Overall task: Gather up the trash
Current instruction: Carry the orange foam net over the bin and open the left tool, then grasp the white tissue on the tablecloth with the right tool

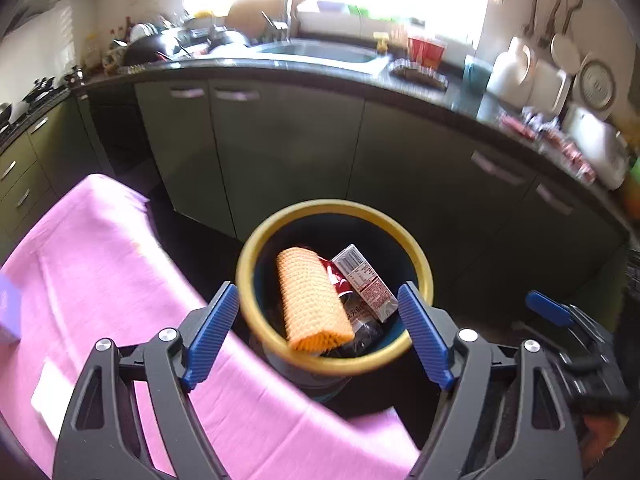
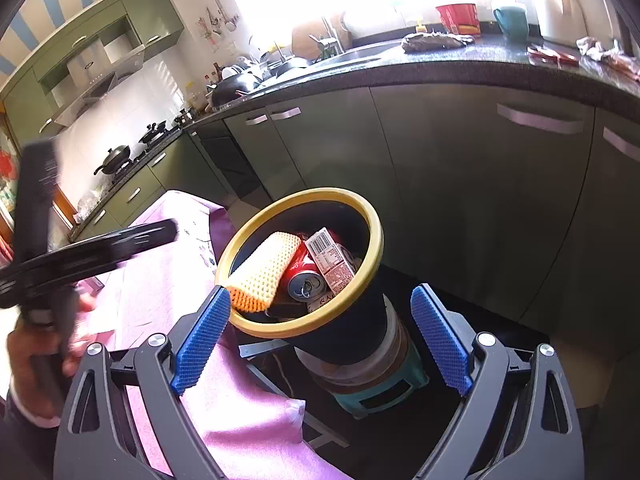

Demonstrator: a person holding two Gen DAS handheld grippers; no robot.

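A dark bin with a yellow rim (image 1: pixel 256 248) (image 2: pixel 360 208) stands on a teal stool (image 2: pixel 384 396) beside the pink-covered table. In it lie an orange foam net (image 1: pixel 312 300) (image 2: pixel 264 272) leaning over the near rim, a red can (image 2: pixel 306 280) and a barcode carton (image 1: pixel 364 276) (image 2: pixel 332 260). My left gripper (image 1: pixel 318 300) hovers above the bin, open, with nothing between its blue pads. In the right wrist view it shows blurred at the left, in a hand (image 2: pixel 24 352). My right gripper (image 2: pixel 320 296) is open too, nothing in it, just in front of the bin.
A pink cloth (image 1: pixel 92 264) (image 2: pixel 160 288) covers the table left of the bin. Green cabinets (image 1: pixel 288 148) and a dark counter (image 2: pixel 440 68) with a sink (image 1: pixel 320 50), a red cup (image 2: pixel 458 16) and a teal mug (image 2: pixel 512 20) run behind. A wok (image 2: pixel 116 158) sits on the stove.
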